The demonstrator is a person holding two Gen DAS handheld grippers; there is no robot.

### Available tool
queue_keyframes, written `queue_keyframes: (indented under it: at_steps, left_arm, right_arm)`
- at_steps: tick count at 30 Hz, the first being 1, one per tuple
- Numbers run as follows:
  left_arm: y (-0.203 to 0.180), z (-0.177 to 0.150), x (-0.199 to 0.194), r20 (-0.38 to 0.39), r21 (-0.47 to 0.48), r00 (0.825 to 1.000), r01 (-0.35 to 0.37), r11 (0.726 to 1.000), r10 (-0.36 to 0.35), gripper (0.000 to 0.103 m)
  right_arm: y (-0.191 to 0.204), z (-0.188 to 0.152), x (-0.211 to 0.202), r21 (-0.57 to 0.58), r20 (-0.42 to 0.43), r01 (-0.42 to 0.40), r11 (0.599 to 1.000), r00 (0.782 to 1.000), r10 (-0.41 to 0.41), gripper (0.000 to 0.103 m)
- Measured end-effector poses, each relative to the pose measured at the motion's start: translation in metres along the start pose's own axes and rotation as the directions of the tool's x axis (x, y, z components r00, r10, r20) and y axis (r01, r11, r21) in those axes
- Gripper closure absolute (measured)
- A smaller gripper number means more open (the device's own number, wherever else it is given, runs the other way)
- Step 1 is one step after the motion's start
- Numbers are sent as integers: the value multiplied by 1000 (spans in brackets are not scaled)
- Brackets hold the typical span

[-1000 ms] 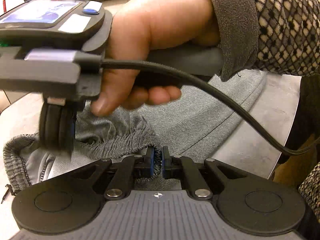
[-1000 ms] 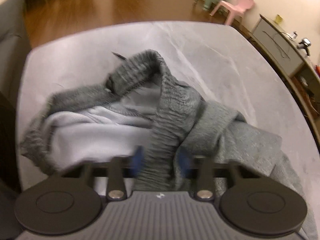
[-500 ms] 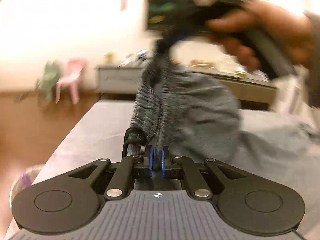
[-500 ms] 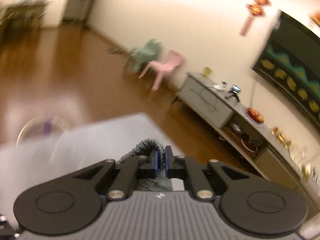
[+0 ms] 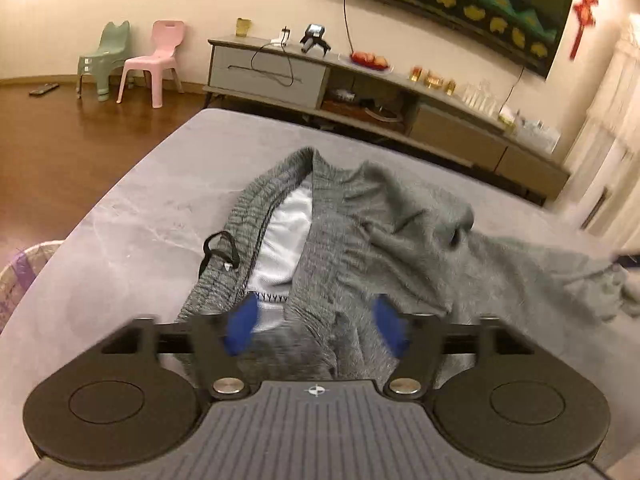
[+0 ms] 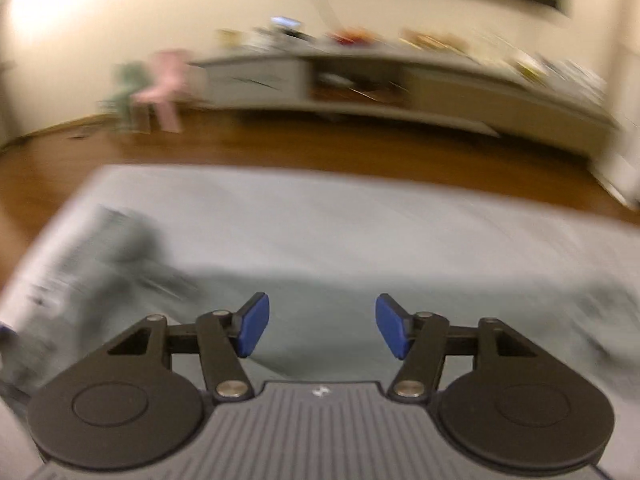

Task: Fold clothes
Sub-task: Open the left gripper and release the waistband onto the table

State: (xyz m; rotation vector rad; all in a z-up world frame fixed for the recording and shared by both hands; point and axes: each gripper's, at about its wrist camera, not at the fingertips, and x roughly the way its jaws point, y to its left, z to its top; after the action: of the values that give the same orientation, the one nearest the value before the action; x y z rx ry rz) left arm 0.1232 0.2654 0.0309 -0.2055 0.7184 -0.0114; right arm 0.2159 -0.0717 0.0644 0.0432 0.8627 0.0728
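Grey sweatpants (image 5: 360, 232) lie crumpled on the grey table (image 5: 132, 216), waistband towards me, pale lining and a black drawstring (image 5: 218, 250) showing. My left gripper (image 5: 316, 324) is open, its blue pads either side of the waistband, which lies loose between them. In the blurred right wrist view my right gripper (image 6: 322, 330) is open and empty just above the grey cloth (image 6: 328, 292). A bunched part of the garment (image 6: 120, 248) lies to its left.
The table's far edge (image 5: 320, 128) borders a wooden floor. Beyond stand a TV cabinet (image 5: 360, 92), a pink chair (image 5: 156, 60) and a green chair (image 5: 104, 58). A basket (image 5: 20, 276) sits by the table's left edge.
Both grippers held the waistband shut and lifted it half a second ago. Now both are open, and the sweatpants have dropped onto the table.
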Motion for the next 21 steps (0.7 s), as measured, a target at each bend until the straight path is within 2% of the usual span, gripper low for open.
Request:
queue_keyframes:
  at_steps: [3,4,5,6,7,9,12,13,15,16,18,19,20,21]
  left_arm:
    - [-11,-7,9,-38,57,999,-33,998,35,29]
    - [-14,-11,9,-44,77,998,-41,996,44,35]
    - [-14,-13,9,-47,94,997,-57,994,62,57]
    - [-14,-16,9,-51,110,996,-73,991,79,69]
    - [-14,-18,10,-54,126,994,-89,988,97,85]
    - [4,-20,4,-43,68,984,-172,983,175,89]
    - [31,-21,-13,-38,-55,960,-279,959,277,89]
    - [36,-20,-22,-25,-88,956,-292,952,291,89]
    - [38,-14,-41,11,-157,968,-246,957,250,88]
    - [33,-6,-48,35,-174,977,-202,964,211,83]
    - [21,11,-55,85,-194,988,-109,975,128,62]
    - [11,23,-51,102,-201,991,-59,978,80,40]
    - [4,36,-36,82,-204,995,-30,978,48,22]
    - [-3,49,-20,62,-208,998,-1,978,15,18]
  right_arm:
    - [-76,-46,-3,91,-37,85,992,996,-82,43]
    - [-90,-55,-1,108,-38,91,990,995,-87,43]
    - [-102,-63,1,122,-37,94,988,995,-90,42]
    - [-114,-71,4,137,-35,97,986,995,-93,41]
    - [-125,-79,6,151,-34,99,984,995,-95,41]
    - [-134,-78,18,175,-24,93,980,996,-91,40]
    - [-146,-70,27,213,-20,90,973,996,-88,40]
    - [-150,-69,31,221,-24,84,972,996,-81,40]
    - [-156,-64,34,234,-23,70,970,998,-67,40]
    - [-159,-62,34,241,-20,63,969,998,-60,39]
    - [-162,-57,35,263,-6,42,964,999,-42,36]
    - [-163,-56,33,280,0,32,959,999,-34,35]
    - [-164,-55,31,294,4,21,955,1000,-23,34]
    - [-164,-54,31,307,8,8,952,1000,-11,34]
